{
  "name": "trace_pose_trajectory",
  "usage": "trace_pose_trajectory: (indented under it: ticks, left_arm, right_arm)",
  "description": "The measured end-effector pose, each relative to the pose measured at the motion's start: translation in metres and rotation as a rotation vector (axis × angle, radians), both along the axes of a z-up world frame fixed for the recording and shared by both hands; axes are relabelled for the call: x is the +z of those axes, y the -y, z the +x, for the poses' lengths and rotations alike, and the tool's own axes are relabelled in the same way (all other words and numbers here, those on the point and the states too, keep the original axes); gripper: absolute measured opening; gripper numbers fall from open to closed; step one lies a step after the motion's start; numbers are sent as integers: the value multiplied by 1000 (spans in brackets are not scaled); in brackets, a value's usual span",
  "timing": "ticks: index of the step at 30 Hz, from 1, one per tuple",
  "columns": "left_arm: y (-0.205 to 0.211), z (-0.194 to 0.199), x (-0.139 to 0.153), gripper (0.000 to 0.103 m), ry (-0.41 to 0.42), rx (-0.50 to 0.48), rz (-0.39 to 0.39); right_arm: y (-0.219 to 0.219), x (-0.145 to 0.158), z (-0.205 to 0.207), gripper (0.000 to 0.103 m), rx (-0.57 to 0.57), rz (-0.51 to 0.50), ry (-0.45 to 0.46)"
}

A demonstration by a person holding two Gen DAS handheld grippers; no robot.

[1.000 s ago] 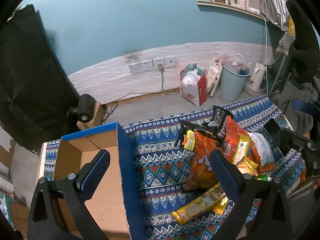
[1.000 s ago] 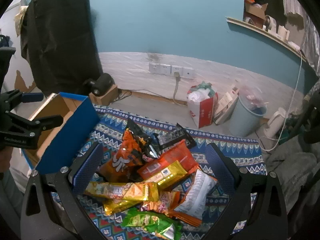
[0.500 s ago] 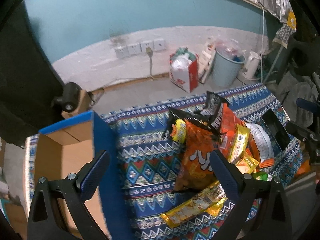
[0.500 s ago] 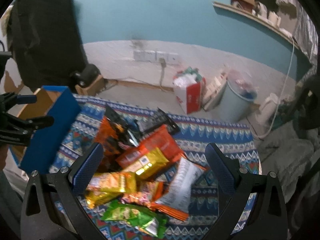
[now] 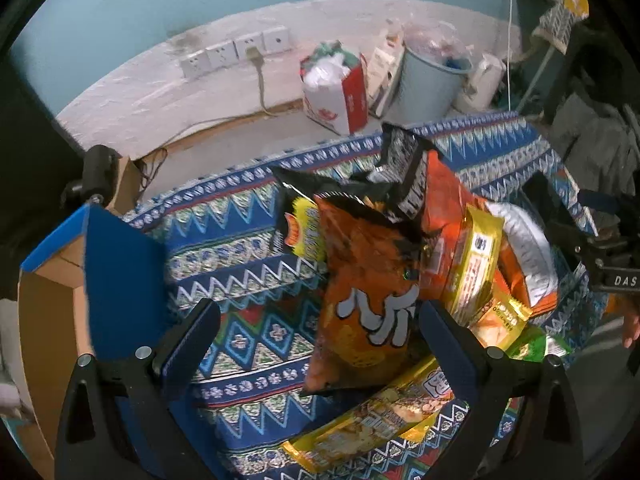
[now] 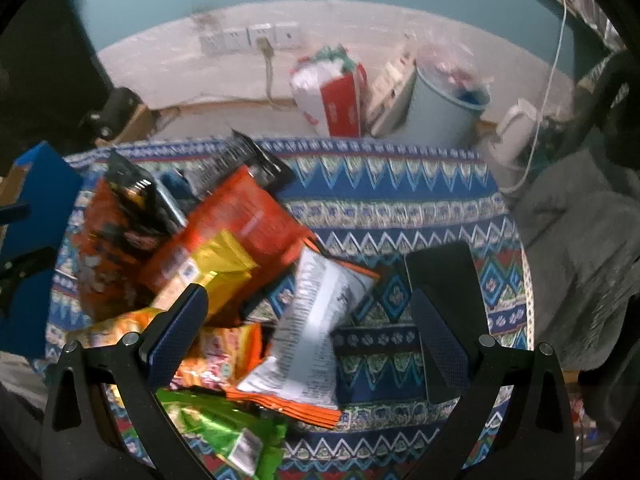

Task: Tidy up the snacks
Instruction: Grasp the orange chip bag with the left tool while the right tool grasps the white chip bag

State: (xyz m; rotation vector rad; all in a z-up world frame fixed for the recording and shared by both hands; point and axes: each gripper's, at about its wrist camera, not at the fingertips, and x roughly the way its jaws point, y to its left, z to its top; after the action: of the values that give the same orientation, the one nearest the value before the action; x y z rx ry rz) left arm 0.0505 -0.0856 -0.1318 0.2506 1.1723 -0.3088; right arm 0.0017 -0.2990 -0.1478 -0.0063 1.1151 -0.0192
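Note:
A pile of snack bags lies on the patterned blue cloth (image 5: 248, 256). In the left wrist view an orange chip bag (image 5: 364, 300) sits between my fingers, with a long yellow packet (image 5: 372, 424) below it and a black bag (image 5: 404, 168) behind. My left gripper (image 5: 320, 340) is open and empty above them. In the right wrist view my right gripper (image 6: 308, 320) is open and empty over a white-backed orange bag (image 6: 312, 332), beside a red-orange bag (image 6: 244, 224), a yellow packet (image 6: 212, 272) and a green packet (image 6: 224, 428).
An open cardboard box with blue walls (image 5: 120, 280) stands at the cloth's left end; it also shows in the right wrist view (image 6: 32, 216). On the floor beyond are a red-white bag (image 5: 340, 92), a pale blue bin (image 5: 432, 76) and a kettle (image 6: 516, 124).
Both grippers have dropped closer to the snack pile and tilted down. The left gripper has shifted right, away from the box. Both stay open.

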Motion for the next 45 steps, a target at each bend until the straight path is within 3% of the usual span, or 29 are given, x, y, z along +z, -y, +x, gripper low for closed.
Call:
trace_pose_trajectory:
  ticks: [13,15,20,21,23,25,27,32,45]
  left_arm:
    - [23,14,-53,100,-80,-43,88]
    - [25,14,-58,92,-84,-50,98]
    - [21,13,-66,55,-146,-56,54]
    - [21,12,-65,54,-142,-54,57]
    - [19,11,-63,43,-124,-58,58]
    - [18,9,-59,41,-115,-61,53]
    - [15,8,-55,38,-103,-53,50]
    - [10,1,-42,36,-63,-47,70]
    - [-17,-4,3,36,67,-7,71]
  right_arm:
    - [16,-53,11,100,-45,8,-144]
    - [18,-59,13,100,-50,8,-159]
    - [21,-78,18,96,-51,22,-205]
    - [21,-84,19,92,-48,26,-218]
    - [20,-90,19,82,-43,48,-236]
    - [19,-95,18,61,-31,65,-251]
    - [15,-98,17,47,-10,66,-257]
    - [6,-80,16,40,1,23,-208]
    - [-18,-11,6,39,24,-8,-38]
